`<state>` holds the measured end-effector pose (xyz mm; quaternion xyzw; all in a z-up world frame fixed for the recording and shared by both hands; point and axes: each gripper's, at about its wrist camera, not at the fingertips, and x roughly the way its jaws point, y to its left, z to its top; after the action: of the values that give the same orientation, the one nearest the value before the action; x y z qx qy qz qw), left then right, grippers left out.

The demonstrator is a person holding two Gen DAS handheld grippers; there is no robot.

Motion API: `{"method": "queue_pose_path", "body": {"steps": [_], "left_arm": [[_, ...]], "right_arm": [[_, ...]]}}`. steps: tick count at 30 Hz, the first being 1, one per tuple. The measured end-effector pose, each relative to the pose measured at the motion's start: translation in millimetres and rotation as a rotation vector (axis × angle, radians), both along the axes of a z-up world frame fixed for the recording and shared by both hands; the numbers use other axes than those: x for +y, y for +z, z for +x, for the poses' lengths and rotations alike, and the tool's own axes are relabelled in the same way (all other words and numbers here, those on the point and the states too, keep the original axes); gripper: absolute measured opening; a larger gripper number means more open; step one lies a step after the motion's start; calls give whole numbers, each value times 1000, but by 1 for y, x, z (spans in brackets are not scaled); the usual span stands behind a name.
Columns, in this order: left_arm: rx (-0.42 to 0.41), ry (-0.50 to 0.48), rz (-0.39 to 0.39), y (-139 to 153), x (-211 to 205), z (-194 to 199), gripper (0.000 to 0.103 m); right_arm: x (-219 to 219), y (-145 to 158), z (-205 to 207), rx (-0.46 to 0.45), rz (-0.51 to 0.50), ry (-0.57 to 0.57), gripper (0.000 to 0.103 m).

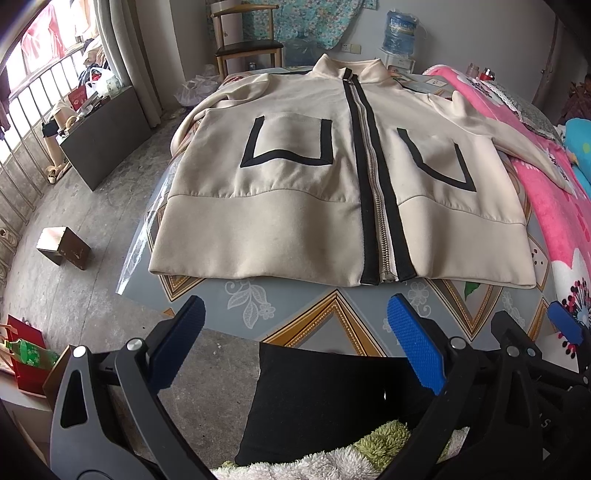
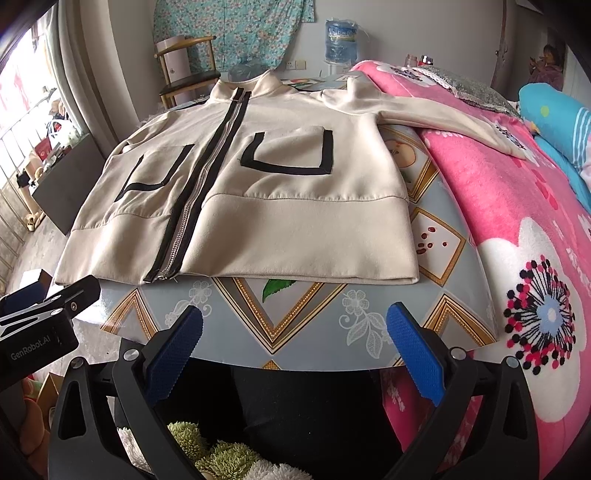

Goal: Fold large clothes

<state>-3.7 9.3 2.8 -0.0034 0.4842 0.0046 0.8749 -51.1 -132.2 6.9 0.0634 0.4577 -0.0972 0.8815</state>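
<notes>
A cream zip-up jacket (image 1: 295, 192) with black trim and two black-outlined pockets lies flat, front up, on a patterned table (image 1: 295, 314), collar at the far end. Its right sleeve (image 2: 443, 110) stretches out over a pink blanket. My left gripper (image 1: 295, 328) hovers open near the table's front edge, short of the hem and touching nothing. My right gripper (image 2: 295, 328) is open too, just before the front edge, below the hem (image 2: 314, 277). The right gripper's blue pad (image 1: 565, 321) shows at the right edge of the left wrist view.
A bed with a pink flowered blanket (image 2: 517, 240) adjoins the table's right side. A wooden chair (image 1: 247, 40) and a water jug (image 1: 400, 31) stand beyond the table. A dark low cabinet (image 1: 107, 136) and a small box (image 1: 62, 247) sit on the concrete floor at left.
</notes>
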Motion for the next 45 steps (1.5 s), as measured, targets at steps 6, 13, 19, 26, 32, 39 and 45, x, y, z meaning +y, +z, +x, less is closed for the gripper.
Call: {"method": "queue_pose_path", "body": {"steps": [6,13,19,26,32,39,45], "left_arm": [[-2,0,2,1,1,0,96],[-1,-1,1,1,0,0,96],[-1,-1,1,0,0,0,96],[-2,-1,2,0,0,0,96],[-3,-1,2,0,0,0,96],[-3,0,3,2,4,0,96],[2,2,2,3,12,7,96]], "right_arm": [[0,2,0,-4,-4,-2,97],[1,2,1,-2,-6,0,97],[3,2,1,-3,-10,0,97],[3,1,0,-4,-11,1,97],[4,2,1,-6,-14,0,97],[5,2,3,-8,-17,-2,97],[5,5,9,-14,-25,-7,97]]}}
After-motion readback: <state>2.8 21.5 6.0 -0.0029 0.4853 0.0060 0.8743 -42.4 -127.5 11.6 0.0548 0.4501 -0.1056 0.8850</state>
